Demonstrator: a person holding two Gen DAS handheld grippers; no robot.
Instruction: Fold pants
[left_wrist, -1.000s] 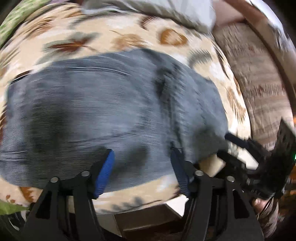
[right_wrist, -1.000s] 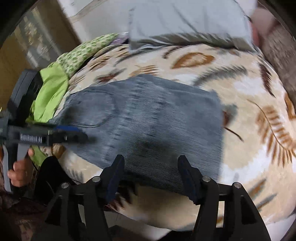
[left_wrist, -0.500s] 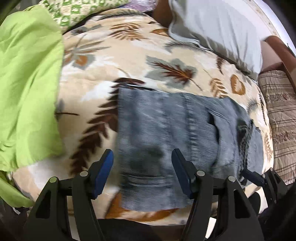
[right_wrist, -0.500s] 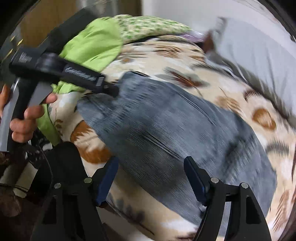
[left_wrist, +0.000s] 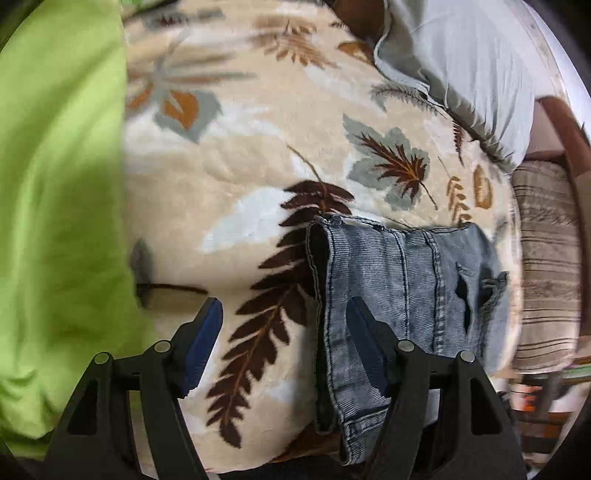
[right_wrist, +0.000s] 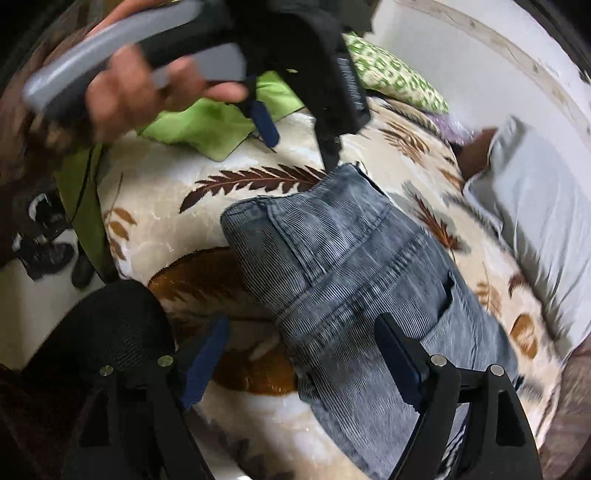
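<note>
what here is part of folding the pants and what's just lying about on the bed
Part of the job:
- folded jeans
- left gripper, open
- right gripper, open, jaws just widened, nothing held

Just lying about:
- leaf-print blanket
- green cloth
- grey pillow

L gripper (left_wrist: 284, 332) points steeply down, jaws apart – they have just been opening a bit more. Nothing is pinched between the blue pads (left_wrist: 201, 347); the right-hand finger's tip sits in front of the pants (left_wrist: 402, 280), not clamped on them. R gripper (right_wrist: 303, 350) also tilts down, jaws wide and just been opening further, with no grip – pants cloth shows in the gap, pads clear of it. In the R wrist view the left hand (right_wrist: 147, 88) is wrapped round the grey-and-black handle of its tool, fingers curled on the trigger, the tool's black fingers angled down toward the upper edge of the pants. Blur on hand.
</note>
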